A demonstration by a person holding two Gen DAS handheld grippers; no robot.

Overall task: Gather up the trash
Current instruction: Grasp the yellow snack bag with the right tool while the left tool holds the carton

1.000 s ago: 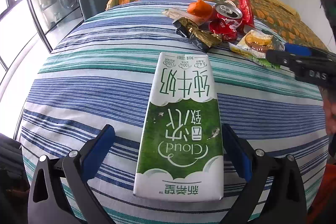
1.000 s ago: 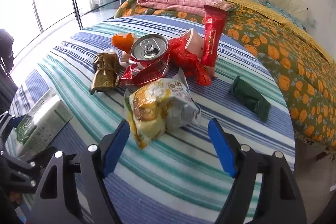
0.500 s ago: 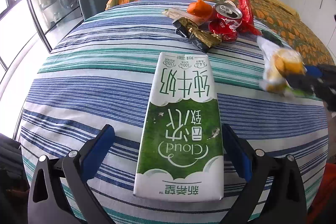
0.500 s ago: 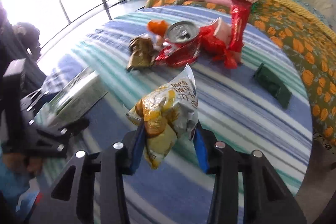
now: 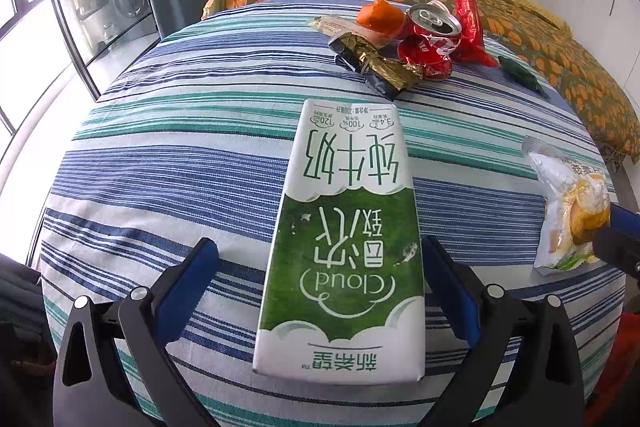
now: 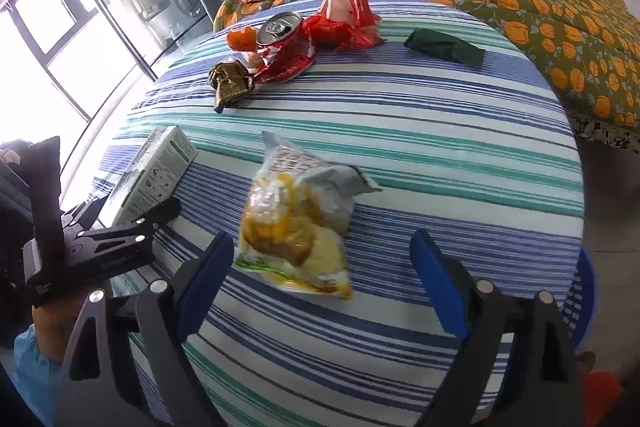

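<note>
Altogether one milk carton (image 5: 344, 235), one can (image 5: 430, 35), one snack bag (image 6: 296, 223)

Both grippers point down over the striped cloth, jaws apart.

The left gripper (image 5: 320, 279) stands wide, one blue pad on each side of the carton, neither pressing it. The right gripper (image 6: 322, 279) has just been opening; its blue pads (image 6: 208, 267) stand clear of the snack bag between them. A hand (image 6: 52, 327) carries the left gripper.
</note>
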